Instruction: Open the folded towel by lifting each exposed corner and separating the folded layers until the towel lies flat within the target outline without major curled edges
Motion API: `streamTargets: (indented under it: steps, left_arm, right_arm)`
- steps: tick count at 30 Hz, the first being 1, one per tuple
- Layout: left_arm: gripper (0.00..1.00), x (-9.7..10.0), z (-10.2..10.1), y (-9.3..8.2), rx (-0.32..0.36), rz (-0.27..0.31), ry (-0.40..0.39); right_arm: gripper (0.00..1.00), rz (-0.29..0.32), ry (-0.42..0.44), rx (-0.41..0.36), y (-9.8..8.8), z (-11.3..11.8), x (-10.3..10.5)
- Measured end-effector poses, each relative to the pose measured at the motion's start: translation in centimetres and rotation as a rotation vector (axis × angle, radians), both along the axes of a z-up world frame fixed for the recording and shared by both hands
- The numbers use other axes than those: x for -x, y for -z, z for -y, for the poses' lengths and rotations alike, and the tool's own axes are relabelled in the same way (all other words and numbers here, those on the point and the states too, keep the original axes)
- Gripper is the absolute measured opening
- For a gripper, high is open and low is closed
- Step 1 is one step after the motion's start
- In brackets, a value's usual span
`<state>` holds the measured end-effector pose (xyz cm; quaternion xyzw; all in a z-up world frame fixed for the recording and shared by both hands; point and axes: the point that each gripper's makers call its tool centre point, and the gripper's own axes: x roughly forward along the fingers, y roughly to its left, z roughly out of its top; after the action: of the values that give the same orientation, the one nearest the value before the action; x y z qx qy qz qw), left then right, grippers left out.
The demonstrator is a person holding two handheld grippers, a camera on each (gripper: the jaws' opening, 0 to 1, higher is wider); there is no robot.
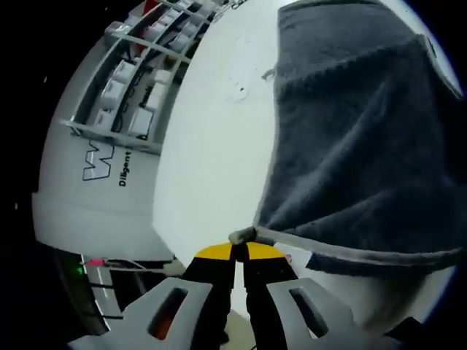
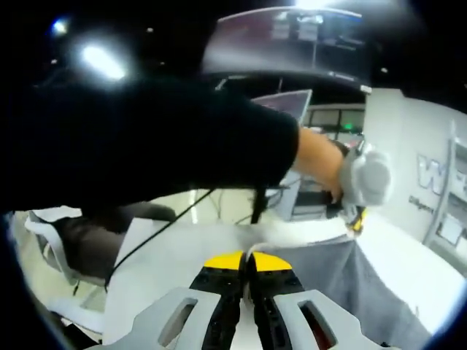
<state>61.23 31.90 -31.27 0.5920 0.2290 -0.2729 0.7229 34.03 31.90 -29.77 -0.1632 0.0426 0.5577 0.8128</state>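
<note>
The dark grey terry towel [image 1: 357, 138] hung limp and soft over the white table [image 1: 211, 160], each of 2 hemmed corners pinched in the closed left gripper [image 1: 238, 251] and right gripper [image 2: 246, 264], judged light, best held at hems.

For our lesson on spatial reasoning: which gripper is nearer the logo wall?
Left. The left gripper pinches a towel corner toward the logo wall; the right gripper pinches one farther off.

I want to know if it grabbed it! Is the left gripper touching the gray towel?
Touching. In the left gripper view, the left gripper has its jaws shut on the pale hemmed corner of the gray towel, which comes out right at its yellow tips.
</note>
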Motion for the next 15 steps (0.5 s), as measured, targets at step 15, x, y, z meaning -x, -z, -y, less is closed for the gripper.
streamTargets:
  steps: [15]
  left_arm:
    - [0.03,-1.6,-3.4,0.7,-0.073,-0.005,-0.016]
  right_arm:
    - [0.00,-0.004,-0.012,-0.017,0.6,-3.8,-1.0]
